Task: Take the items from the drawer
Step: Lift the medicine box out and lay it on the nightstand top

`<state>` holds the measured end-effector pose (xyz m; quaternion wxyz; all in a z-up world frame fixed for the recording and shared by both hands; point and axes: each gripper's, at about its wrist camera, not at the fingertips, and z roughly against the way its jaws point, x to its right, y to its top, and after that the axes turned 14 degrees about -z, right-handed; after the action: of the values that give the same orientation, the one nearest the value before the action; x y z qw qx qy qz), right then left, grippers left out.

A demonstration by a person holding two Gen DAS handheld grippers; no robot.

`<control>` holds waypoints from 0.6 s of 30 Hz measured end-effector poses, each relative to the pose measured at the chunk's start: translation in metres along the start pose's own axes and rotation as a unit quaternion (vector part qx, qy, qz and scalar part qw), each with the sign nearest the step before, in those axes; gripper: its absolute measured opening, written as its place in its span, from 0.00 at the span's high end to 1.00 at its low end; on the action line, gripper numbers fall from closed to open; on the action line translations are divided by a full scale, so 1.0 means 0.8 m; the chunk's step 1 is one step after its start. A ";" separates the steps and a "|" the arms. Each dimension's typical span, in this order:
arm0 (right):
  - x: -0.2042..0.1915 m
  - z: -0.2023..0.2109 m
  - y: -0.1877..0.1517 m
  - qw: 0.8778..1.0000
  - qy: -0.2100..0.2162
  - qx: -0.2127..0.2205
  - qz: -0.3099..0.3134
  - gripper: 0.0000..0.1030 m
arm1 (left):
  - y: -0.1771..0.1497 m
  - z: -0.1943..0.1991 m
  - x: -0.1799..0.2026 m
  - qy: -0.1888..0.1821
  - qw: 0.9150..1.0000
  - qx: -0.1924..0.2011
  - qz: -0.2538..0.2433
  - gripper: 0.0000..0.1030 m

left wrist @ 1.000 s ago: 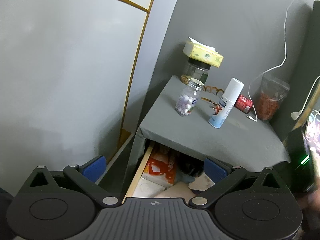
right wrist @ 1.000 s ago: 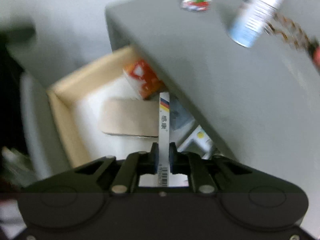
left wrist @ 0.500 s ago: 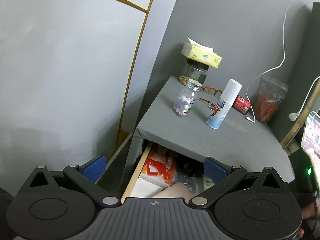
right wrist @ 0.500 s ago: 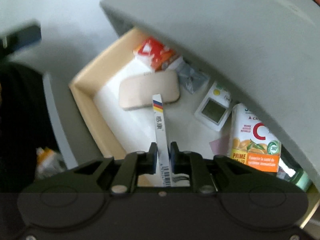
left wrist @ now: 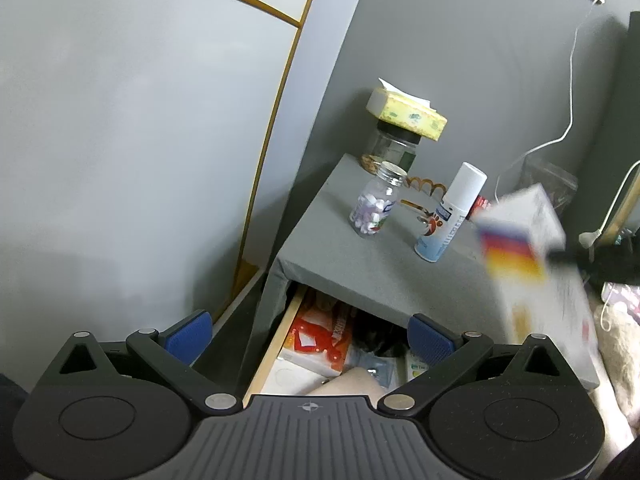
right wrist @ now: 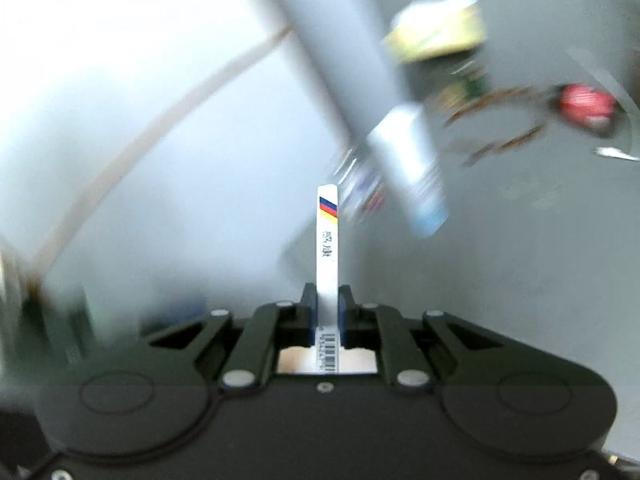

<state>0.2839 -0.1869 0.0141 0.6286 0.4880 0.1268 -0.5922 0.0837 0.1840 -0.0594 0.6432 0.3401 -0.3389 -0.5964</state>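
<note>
The right gripper (right wrist: 327,300) is pinched almost shut on the narrow edge of a flat white box (right wrist: 328,240) with a black, red and yellow stripe near its far end. The box stands straight out from the blue pads toward 12 o'clock in the right wrist view, its barcode end tucked between the jaws. From the left wrist view the same box (left wrist: 532,248) shows as a blur at about 3 o'clock, above the grey tabletop (left wrist: 360,268) and clear of the open drawer (left wrist: 280,344) at 6 o'clock.

The step in hand is, by my reading, carrying the box over to set it on the tabletop. The grip is near one end only, so the long free end can swing; a firm, steady pinch matters more than speed. The spray can (left wrist: 450,212) and the pill bottle (left wrist: 374,206) stand at about 1 o'clock of the drawer mouth (both tall and easy to topple), so the box is best steered to the bare patch in front of them and laid flat before the jaws let go.

The left gripper (left wrist: 308,330) hangs over the drawer with its jaws spread wide and nothing between them, well placed for the orange-and-white packet (left wrist: 320,336) that lies inside.
</note>
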 end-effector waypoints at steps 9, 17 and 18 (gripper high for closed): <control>0.119 -0.047 0.035 0.980 -0.086 0.064 -0.169 0.81 | -0.001 0.001 0.004 -0.006 1.000 0.001 -0.005 0.00; 0.070 -0.021 0.003 0.971 -0.217 0.099 -0.012 0.30 | 0.000 0.002 0.004 -0.014 1.000 0.004 0.002 0.00; 0.061 -0.023 -0.006 0.969 -0.228 0.096 0.003 0.27 | 0.000 0.002 0.004 -0.014 1.000 0.004 0.002 0.00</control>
<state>0.3004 -0.2023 -0.0333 0.5932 0.3986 -0.0782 -0.6951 0.0826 0.1810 -0.0583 0.6382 0.3337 -0.3509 -0.5985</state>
